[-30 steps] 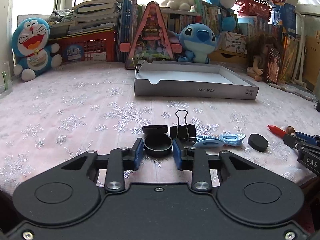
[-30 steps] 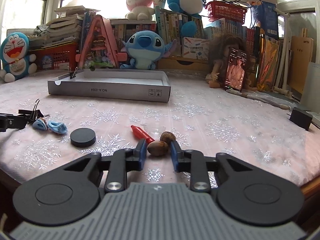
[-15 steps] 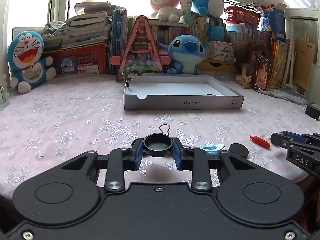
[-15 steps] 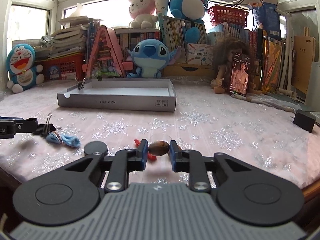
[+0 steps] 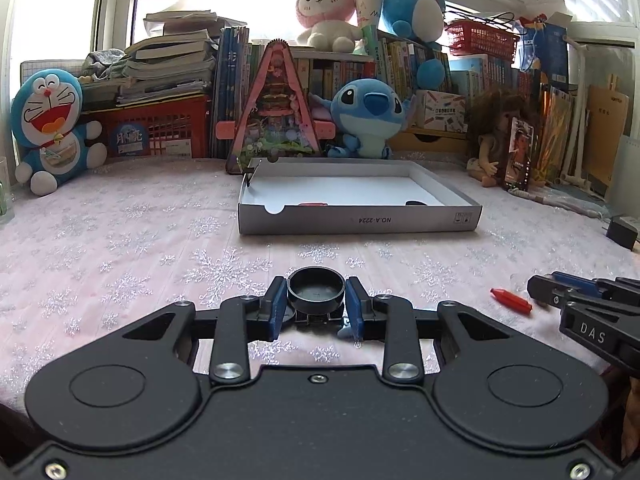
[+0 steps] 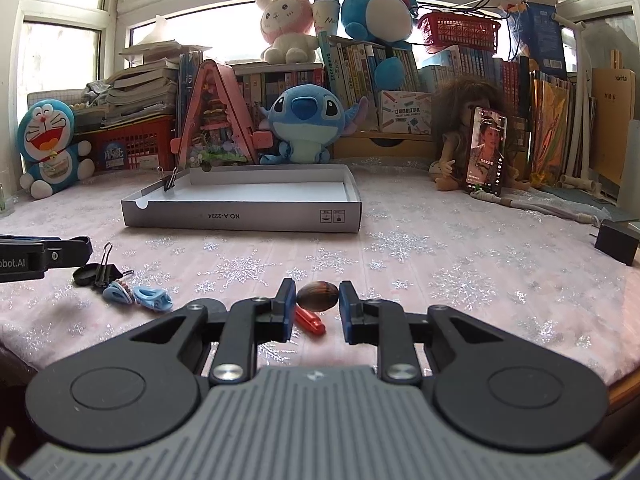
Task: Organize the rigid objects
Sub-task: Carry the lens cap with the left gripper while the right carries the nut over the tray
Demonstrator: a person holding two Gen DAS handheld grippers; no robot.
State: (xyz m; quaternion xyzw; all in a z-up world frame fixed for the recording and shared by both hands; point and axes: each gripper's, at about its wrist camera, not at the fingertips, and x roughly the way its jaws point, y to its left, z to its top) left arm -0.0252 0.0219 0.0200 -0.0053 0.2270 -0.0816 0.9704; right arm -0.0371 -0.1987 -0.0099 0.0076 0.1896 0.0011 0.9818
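My left gripper (image 5: 316, 300) is shut on a round black cap (image 5: 316, 289) and holds it above the table, facing the grey cardboard tray (image 5: 360, 220). My right gripper (image 6: 318, 298) is shut on a brown walnut (image 6: 318, 296), lifted over a red crayon-like stick (image 6: 310, 322). The tray (image 6: 240, 216) lies ahead in both views, with a binder clip (image 6: 170, 182) on its left rim. On the table at the left of the right wrist view lie a black disc (image 6: 84, 274), a black binder clip (image 6: 106, 270) and a blue clip-shaped piece (image 6: 138, 298).
The table wears a pink snowflake cloth (image 5: 120, 248). Plush toys, books and red baskets line the back. A doll with a phone (image 6: 486, 152) stands back right. A black adapter (image 6: 616, 240) lies at the right edge. The right gripper's body shows in the left wrist view (image 5: 592, 312).
Both grippers have risen from the table with their objects, the left with the black cap and the right with the walnut. The small items left on the cloth now sit lower in view.
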